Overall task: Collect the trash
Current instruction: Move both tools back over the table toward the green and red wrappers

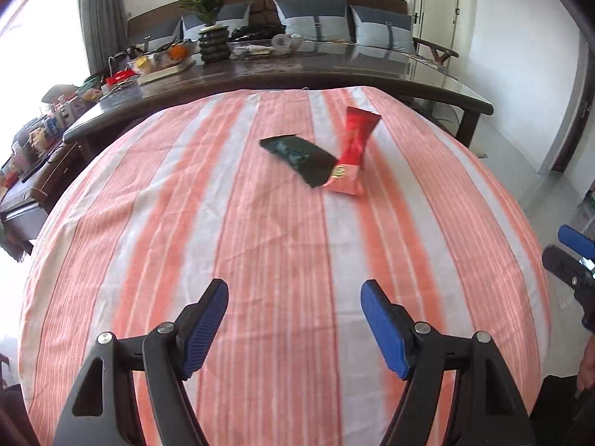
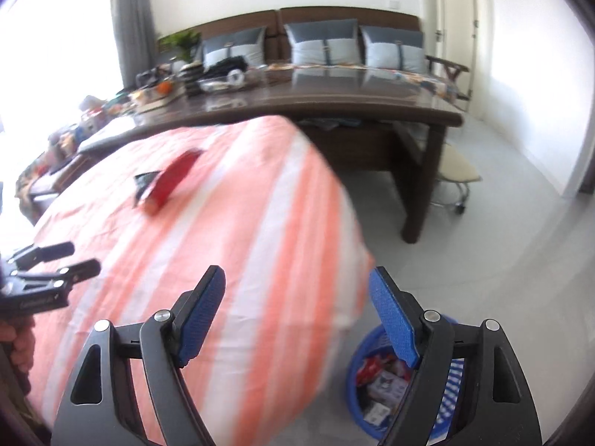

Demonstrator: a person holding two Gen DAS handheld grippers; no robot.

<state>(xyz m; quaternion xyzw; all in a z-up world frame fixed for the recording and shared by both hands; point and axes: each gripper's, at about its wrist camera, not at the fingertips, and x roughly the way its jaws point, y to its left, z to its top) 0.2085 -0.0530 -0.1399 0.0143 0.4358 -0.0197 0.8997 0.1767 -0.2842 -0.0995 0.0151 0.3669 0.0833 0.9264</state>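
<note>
— Where's the trash?

— I see a red wrapper (image 1: 353, 152) and a dark green wrapper (image 1: 297, 156) touching mid-cloth on the striped tablecloth (image 1: 186, 223). The red one's long axis runs toward the far edge, the green one's slants across it.

— Grippers?

— My left gripper (image 1: 295, 319) and right gripper (image 2: 297, 312) are both spread, empty. The blue basket (image 2: 357, 364) sits below the right one.

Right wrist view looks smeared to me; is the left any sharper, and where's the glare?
Right wrist view: motion blur smears the red wrapper and striped cloth; only the fingers stay crisp. Left wrist view: sharper, wrapper readable, cloth slightly soft. Both: window blown out at left, fisheye bending the table edge.
</note>
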